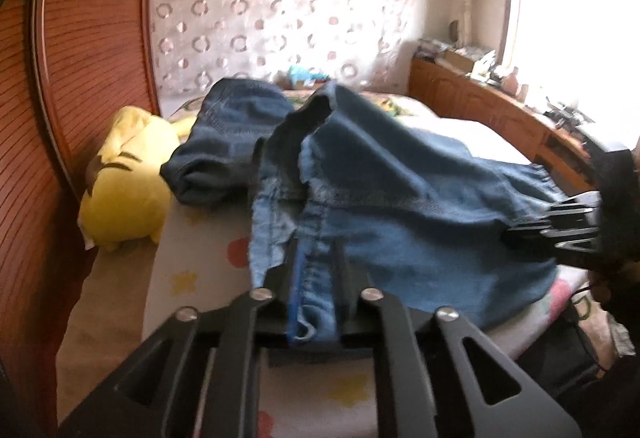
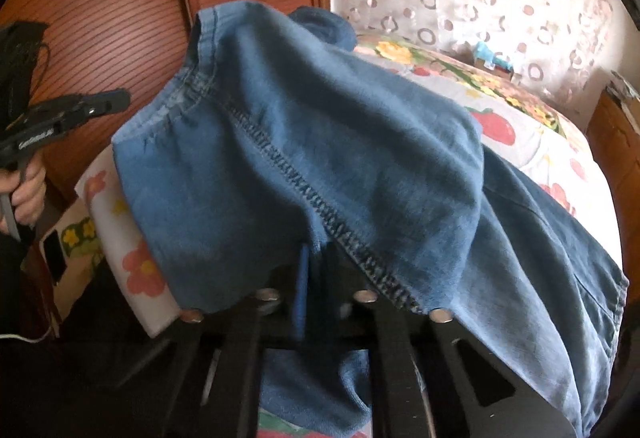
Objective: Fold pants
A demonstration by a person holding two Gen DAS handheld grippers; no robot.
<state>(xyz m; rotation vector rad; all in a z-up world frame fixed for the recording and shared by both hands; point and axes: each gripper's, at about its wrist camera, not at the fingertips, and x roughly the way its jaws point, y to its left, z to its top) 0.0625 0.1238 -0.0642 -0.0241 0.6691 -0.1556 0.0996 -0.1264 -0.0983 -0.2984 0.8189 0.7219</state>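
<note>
Blue denim pants (image 1: 384,189) lie bunched on a bed with a flowered sheet (image 1: 200,278). My left gripper (image 1: 316,258) is shut on a seamed edge of the pants, near the bed's front. My right gripper (image 1: 516,236) comes in from the right and pinches the pants' elastic waist edge. In the right wrist view the pants (image 2: 320,157) drape over my right gripper (image 2: 316,258), whose fingers are mostly hidden under the cloth with fabric between them. The left gripper (image 2: 116,101) shows at the far left of that view, beside the pants.
A yellow plush toy (image 1: 124,189) lies at the bed's left by a wooden headboard (image 1: 80,57). A wooden cabinet (image 1: 500,109) with clutter runs along the right under a bright window. A patterned curtain (image 1: 280,9) hangs behind.
</note>
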